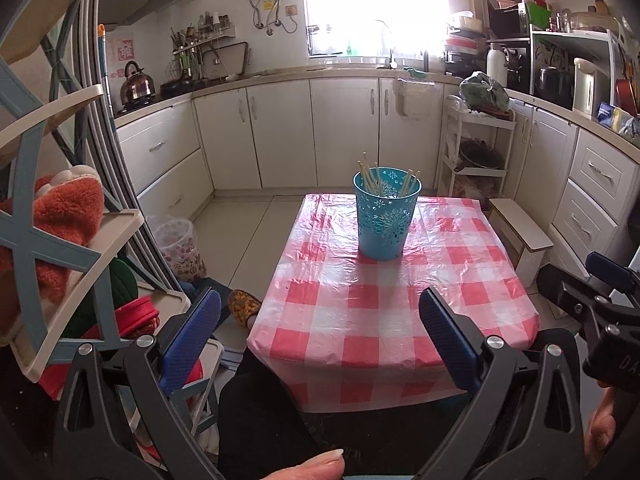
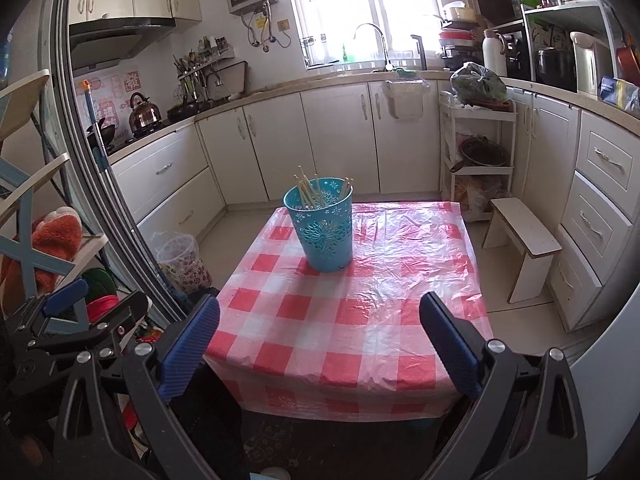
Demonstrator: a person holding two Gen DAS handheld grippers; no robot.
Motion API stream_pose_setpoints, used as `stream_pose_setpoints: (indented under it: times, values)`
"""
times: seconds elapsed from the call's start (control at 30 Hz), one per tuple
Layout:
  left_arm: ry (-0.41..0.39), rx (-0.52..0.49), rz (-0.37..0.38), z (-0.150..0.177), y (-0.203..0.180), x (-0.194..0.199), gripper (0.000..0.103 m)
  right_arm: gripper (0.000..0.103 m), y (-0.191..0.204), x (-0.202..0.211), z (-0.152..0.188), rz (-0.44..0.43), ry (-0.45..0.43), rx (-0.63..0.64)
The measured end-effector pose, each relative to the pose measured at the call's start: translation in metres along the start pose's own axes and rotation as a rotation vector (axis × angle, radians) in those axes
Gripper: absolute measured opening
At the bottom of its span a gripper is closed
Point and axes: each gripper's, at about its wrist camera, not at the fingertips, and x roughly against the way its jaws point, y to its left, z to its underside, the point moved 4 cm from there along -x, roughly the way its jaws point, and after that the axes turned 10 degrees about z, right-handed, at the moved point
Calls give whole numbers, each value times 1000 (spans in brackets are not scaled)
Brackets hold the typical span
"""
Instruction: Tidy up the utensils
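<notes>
Small white-cabinet kitchen, bright window washing out the far wall; a low table under a glossy red-and-white checked plastic cloth (image 2: 360, 312) is sitting mid-floor. One thing is standing on it: a teal perforated metal cup with a flower cut-out pattern (image 2: 323, 232), upright, toward the far half of the cloth, with a bunch of pale wooden chopsticks (image 2: 308, 192) leaning inside it, tips poking above the rim.

The left gripper (image 1: 320, 336) is hanging at the near edge of the table, its blue-padded jaws spread wide with nothing between them. The right gripper (image 2: 320, 336) is doing the same, jaws fully apart and empty. Both are well apart from the cup, angled down toward it.

No loose utensils are showing anywhere on the cloth, so the sorting is looking finished, or close to it.

Doing this step well, as I judge it: keeping both tools high and clear of the cup, which looks light and easily tipped; checking the cloth for strays; if any chopstick needs straightening, approaching from above rather than sideways.
</notes>
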Motion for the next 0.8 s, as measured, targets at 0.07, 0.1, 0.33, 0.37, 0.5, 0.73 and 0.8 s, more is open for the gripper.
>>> stream_pose_setpoints:
  times: [0.07,0.1,0.33,0.37,0.5,0.73,0.8]
  values:
    - [-7,-2,4,3,-1,11,95,96,0,13,4,-8,6,-21]
    - [-12,-1,2,5,-2,17,95,96,0,20,7,-17,14,-37]
    - [-51,2,-19,17,-7,63,95,96,11,76,34,-53,-48,-69]
    - [-63,6,-16,18,-8,70,95,96,14,84,37,-61,-64,-59]
    - [-112,6,-13,17,-10,98,95,96,13,103,38,-65,-117,-70]
    - [-150,24,-3,19,-6,123,95,96,20,121,40,-70,-149,-51]
    - [-151,27,-2,20,-5,125,95,96,23,124,41,-70,-154,-38]
